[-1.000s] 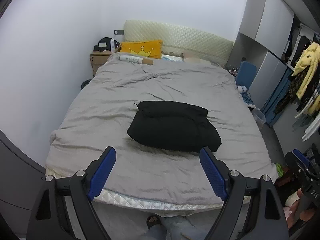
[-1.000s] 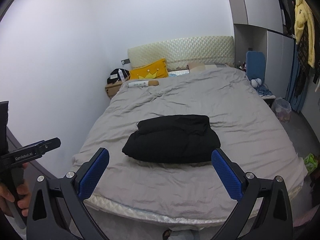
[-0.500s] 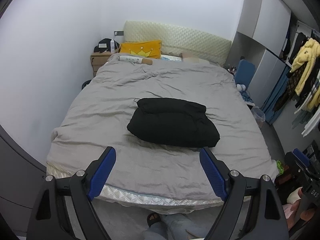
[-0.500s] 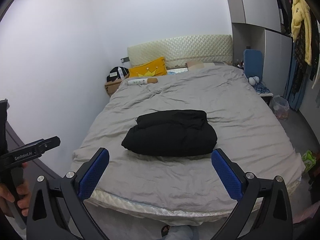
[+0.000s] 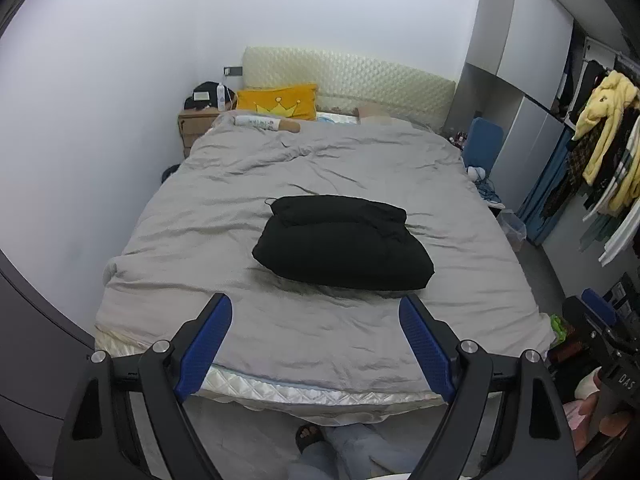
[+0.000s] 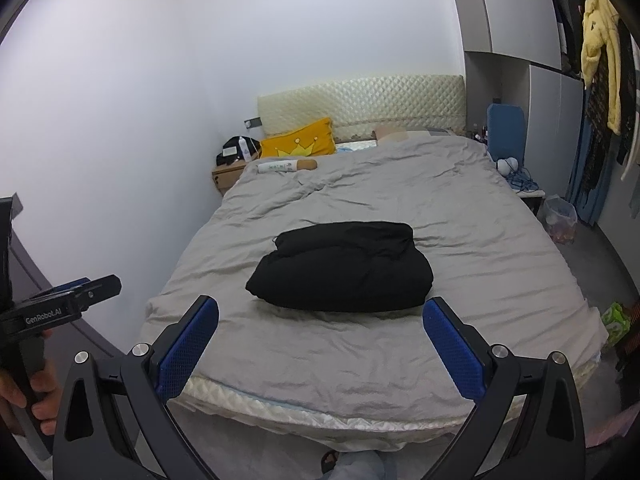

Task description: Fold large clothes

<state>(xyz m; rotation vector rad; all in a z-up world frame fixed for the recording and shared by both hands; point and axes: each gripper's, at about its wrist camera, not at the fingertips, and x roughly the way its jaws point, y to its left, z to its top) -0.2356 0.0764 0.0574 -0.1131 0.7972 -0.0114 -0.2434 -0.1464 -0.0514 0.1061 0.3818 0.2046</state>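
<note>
Through the left wrist I'm seeing my left gripper [image 5: 316,332] hanging with fingers spread, empty, short of the folded black garment [image 5: 344,242] mid-bed [image 5: 248,184]; "DAS", perhaps partial, is showing. Through the right wrist, my right gripper [image 6: 320,338] is gaping likewise; "GenRobot.AI" is reading clearly.

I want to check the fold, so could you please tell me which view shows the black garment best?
The left wrist view: it looks down more steeply on the black garment, showing its folded top layer. The right wrist view sees it flatter, from lower.

Matt black cloth garment [image 5: 344,242], creased grey duvet [image 5: 320,168]
</note>
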